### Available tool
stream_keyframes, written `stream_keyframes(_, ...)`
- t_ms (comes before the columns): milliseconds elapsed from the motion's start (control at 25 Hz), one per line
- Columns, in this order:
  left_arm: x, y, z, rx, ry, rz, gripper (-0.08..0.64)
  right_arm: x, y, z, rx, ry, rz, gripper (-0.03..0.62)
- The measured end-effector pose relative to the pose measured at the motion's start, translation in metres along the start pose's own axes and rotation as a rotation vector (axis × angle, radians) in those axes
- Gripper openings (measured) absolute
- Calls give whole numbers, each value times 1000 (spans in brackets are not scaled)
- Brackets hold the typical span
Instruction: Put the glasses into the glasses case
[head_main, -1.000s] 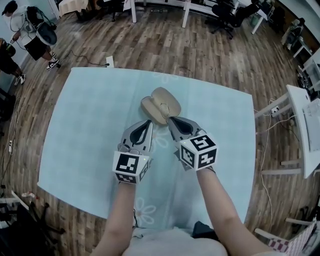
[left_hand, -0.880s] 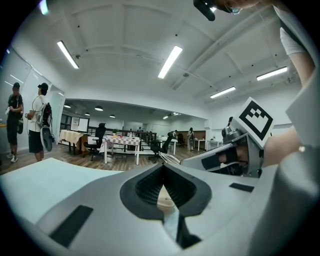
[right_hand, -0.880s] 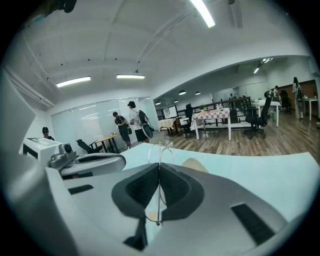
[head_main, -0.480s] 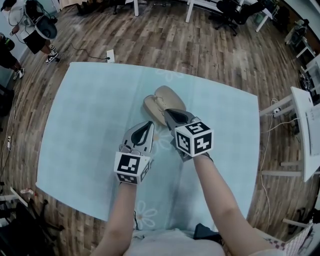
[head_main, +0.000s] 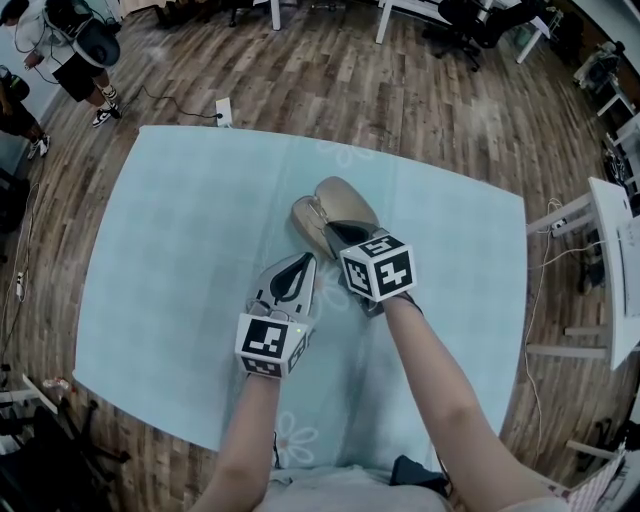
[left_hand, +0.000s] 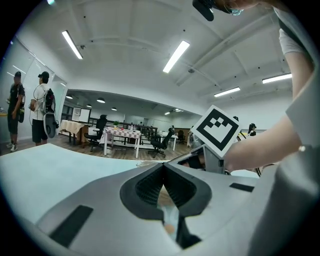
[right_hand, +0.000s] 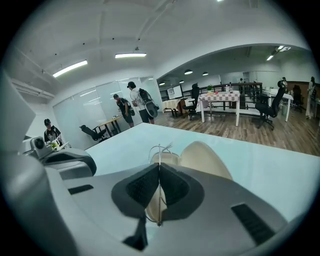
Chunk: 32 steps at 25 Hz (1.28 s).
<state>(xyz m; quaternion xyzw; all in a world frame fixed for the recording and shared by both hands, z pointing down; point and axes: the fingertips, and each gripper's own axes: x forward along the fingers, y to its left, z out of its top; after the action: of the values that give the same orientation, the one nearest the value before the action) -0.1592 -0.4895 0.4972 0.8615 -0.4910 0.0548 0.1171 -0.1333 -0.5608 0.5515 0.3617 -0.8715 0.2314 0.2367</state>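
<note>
My right gripper (head_main: 335, 232) is shut tight on the glasses (right_hand: 160, 150). In the right gripper view, a thin wire part of the glasses runs between the two pads. The rest of the wire frame sticks up past the tips of the jaws. The glasses are right at the case (head_main: 352, 200), over the half that is nearest to me. I cannot tell if they touch the case yet.

The case is tan and lies open like a shell, with its two halves side by side. It sits on the blue cloth (head_main: 180, 220) that covers the table. My right gripper points down at the case from my side, and its tips are at the edge of the case. The cube (head_main: 378, 265) with black and white squares sits on the back of this gripper, on the side of the case nearest to me.

My left gripper (head_main: 303, 262) is just beside the case, on my side and to the left of my right gripper. Its jaws are pressed together with nothing in them. Its tips point at the near end of the case, and I see a small bit of cloth between them and the case.
</note>
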Motion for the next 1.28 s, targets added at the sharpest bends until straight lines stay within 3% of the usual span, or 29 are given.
stream_keyframes(800, 1, 14, -14, -31, 20, 10, 8, 37, -4, -22, -73, 165, -16, 13)
stream_keyframes(880, 0, 14, -14, -31, 20, 13, 8, 34, -4, -24, -73, 163, -18, 76)
stream_keyframes(1280, -8, 10, -6, -18, 4, 16, 8, 18, 5, -19, -62, 127, -13, 126)
